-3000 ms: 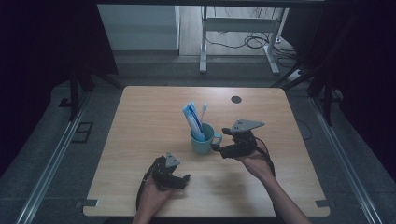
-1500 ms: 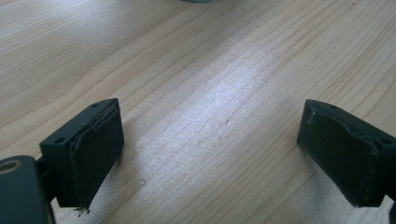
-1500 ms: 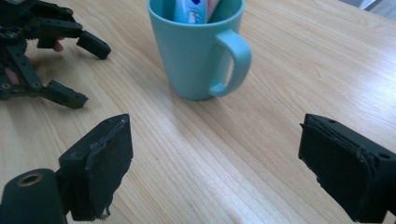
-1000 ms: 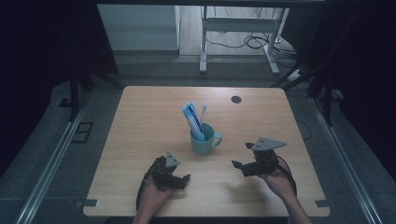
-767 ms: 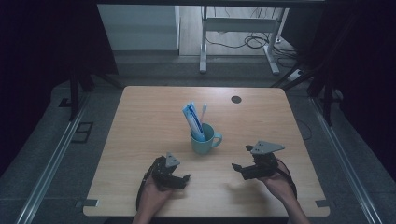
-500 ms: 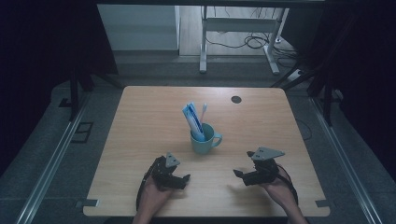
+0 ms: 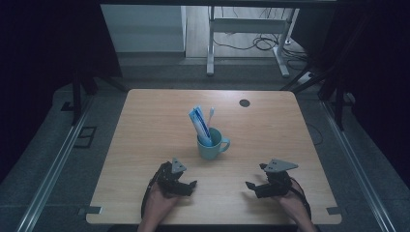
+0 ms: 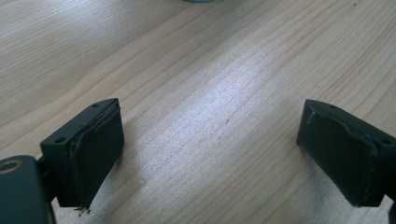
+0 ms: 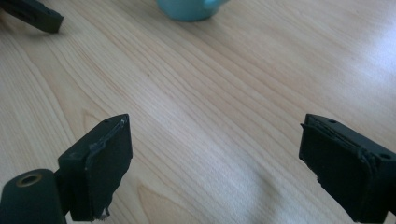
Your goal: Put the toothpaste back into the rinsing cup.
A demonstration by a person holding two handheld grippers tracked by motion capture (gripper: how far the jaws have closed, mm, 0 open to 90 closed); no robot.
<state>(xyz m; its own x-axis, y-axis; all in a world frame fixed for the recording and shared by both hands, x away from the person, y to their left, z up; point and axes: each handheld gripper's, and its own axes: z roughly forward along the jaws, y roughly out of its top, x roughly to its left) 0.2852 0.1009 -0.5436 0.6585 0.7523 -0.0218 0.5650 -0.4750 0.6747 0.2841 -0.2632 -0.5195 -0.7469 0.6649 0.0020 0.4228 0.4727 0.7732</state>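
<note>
A teal mug (image 7: 212,145) stands upright near the middle of the wooden table (image 7: 145,121), its handle to the right. A blue-and-white toothpaste tube (image 7: 199,122) and a toothbrush (image 7: 211,115) stick up out of it. My left gripper (image 7: 185,188) rests low near the front edge, left of the mug, open, with bare wood between its jaws (image 8: 210,140). My right gripper (image 7: 252,187) sits near the front edge to the right, also open over bare wood (image 9: 215,144). The mug's base (image 9: 189,9) shows at the top of the right gripper view.
A small dark round disc (image 7: 244,103) lies at the table's far right. Beyond the table stand a metal desk frame (image 7: 246,29) and floor cables. A jaw of the left gripper (image 9: 35,16) pokes in at the top left of the right gripper view.
My right gripper has drawn back from beside the mug toward the front right of the table and settled lower. The left gripper and the mug have stayed put.
</note>
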